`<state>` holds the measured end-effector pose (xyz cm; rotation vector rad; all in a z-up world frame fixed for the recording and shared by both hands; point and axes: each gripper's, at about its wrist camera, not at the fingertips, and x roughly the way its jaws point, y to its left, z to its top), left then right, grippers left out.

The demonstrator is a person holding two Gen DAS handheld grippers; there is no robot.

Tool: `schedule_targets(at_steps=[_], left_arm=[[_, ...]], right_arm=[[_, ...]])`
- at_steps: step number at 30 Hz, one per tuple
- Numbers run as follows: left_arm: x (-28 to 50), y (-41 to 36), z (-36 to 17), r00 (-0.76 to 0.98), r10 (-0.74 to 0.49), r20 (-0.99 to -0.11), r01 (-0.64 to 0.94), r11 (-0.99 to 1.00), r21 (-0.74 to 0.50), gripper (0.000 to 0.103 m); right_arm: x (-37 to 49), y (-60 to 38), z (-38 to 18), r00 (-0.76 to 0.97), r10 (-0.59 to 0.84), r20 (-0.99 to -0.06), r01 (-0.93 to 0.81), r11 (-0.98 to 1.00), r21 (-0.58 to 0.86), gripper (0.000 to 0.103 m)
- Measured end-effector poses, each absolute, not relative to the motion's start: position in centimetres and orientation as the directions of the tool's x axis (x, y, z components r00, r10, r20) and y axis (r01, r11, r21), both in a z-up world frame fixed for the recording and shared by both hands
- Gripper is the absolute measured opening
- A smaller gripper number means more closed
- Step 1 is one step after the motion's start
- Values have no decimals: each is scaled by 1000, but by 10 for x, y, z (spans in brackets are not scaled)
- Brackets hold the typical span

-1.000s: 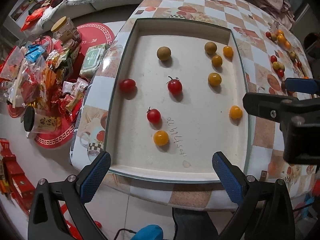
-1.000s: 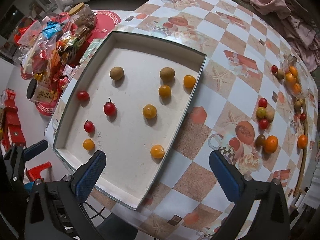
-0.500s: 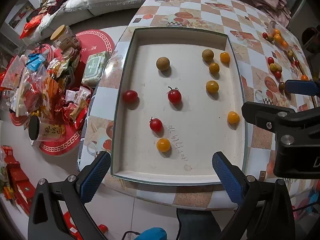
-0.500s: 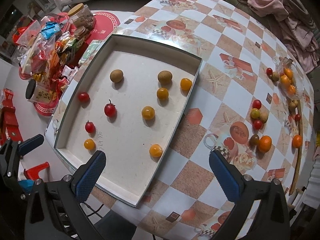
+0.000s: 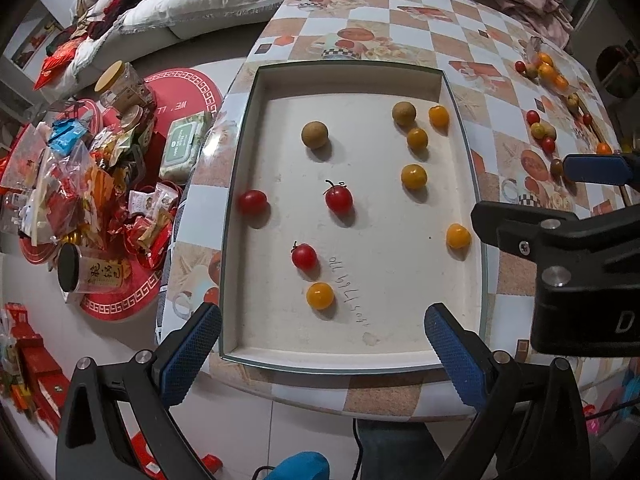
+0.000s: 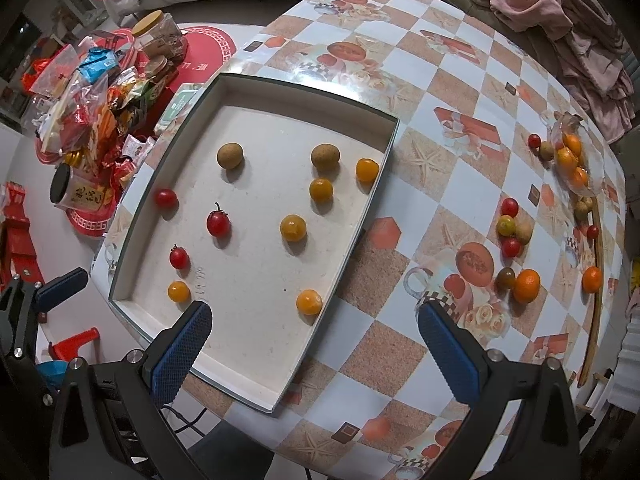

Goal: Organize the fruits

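Left gripper [image 5: 322, 344] and right gripper [image 6: 314, 346] both hang with fingers spread and empty above the near edge of the white tray [image 6: 308, 344], which holds red cherry tomatoes [image 5: 338, 199], orange ones [image 5: 413, 176] and two brown fruits [image 5: 315, 134]; more fruit [image 6: 526, 279] lies loose on the checkered table [image 6: 448, 184] to the tray's right.

My fingers [image 5: 204, 354] wear rough blue textured pads on matt black plastic. The tabletop [image 6: 452, 184] shines glossy; the tray [image 5: 360, 336] looks matt; tomatoes [image 5: 338, 198] are smooth, glossy.

snack packets [image 5: 80, 184] heaped on red mat [image 5: 188, 92]; wet-wipes pack [image 5: 185, 145] beside; pink cloth [image 6: 560, 20], perhaps clothing.
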<state>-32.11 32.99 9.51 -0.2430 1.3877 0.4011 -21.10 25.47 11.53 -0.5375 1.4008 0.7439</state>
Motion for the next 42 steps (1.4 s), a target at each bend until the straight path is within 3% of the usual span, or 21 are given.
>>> schedule_targets(at_steps=[42], left_arm=[[-318, 323, 93, 137, 125, -983, -395, 916, 62, 102]], right_arm=[[-214, 252, 114, 8, 147, -989, -737, 669, 94, 103]])
